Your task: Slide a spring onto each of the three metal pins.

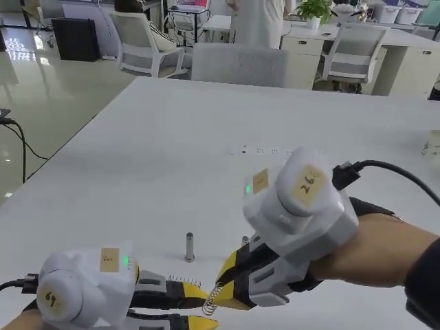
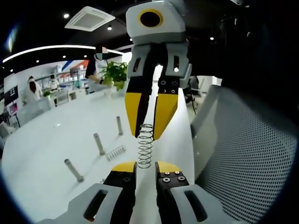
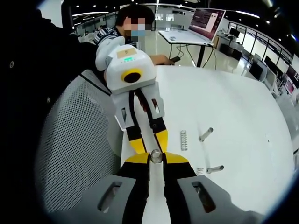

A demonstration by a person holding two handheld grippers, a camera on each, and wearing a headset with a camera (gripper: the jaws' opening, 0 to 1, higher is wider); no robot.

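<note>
Left gripper [image 2: 145, 167] jaws closed on near end of spring [image 2: 145, 144], right gripper [image 2: 146, 133] jaws clamped on its far end, second spring [image 2: 115, 152] lying on white table [image 2: 51, 140], beside middle pin [image 2: 98, 143] of three upright pins.

A: What do the two tools look like?
B: The left gripper [image 2: 145, 167] and the right gripper [image 3: 156, 158] each have a rounded white housing [image 1: 295, 210], black jaws and yellow fingertips [image 2: 125, 166].
A: Any markings?
B: A tan sticker [image 1: 309, 182] on the right one reads 26. The left one's round label [image 1: 52, 298] seems to read 69. A green light [image 1: 248, 189] glows on each.
A: Cables, screws, clothing?
B: A black cable [image 1: 385, 167] leaves the right housing. Small screws [image 2: 167, 178] sit in the black jaw bases. A dark sleeve [image 1: 423, 275] covers the right forearm.
</note>
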